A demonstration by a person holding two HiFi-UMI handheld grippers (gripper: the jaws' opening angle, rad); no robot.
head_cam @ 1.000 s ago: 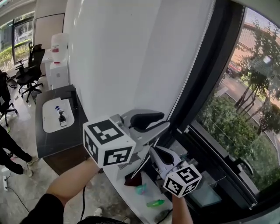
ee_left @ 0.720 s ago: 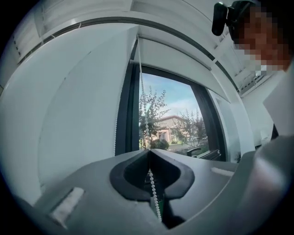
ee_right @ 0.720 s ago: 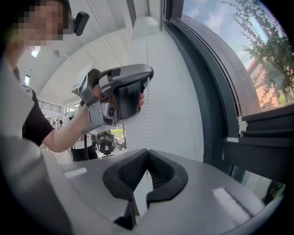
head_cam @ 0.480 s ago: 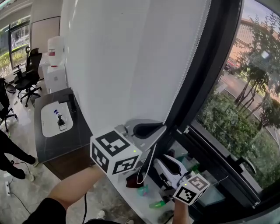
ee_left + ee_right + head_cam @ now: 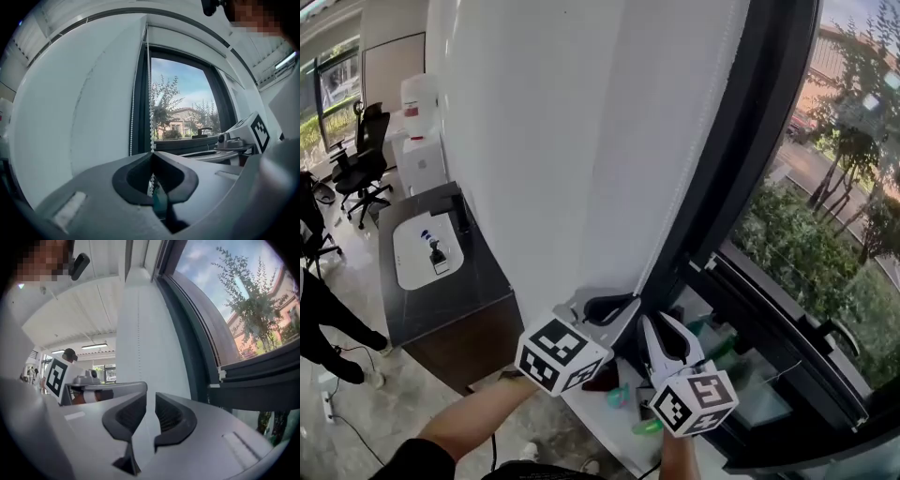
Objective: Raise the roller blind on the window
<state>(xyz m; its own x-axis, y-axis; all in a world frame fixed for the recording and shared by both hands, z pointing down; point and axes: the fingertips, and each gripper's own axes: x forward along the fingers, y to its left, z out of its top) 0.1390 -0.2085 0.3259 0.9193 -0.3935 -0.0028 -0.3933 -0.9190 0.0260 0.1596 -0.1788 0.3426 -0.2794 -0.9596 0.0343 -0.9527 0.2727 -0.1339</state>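
Left claw (image 5: 151, 155) has just pinched the bead chain (image 5: 149, 96) to haul the roller blind (image 5: 562, 141) up (right claw (image 5: 150, 398), just spreading, seemingly empty).

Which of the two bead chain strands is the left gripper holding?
The strand nearer the glass, running straight down into the left gripper's just-closed jaws. The other strand hangs free beside the blind fabric.

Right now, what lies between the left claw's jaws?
The blind's bead chain: the left claw has just closed on it, as the left gripper view shows.
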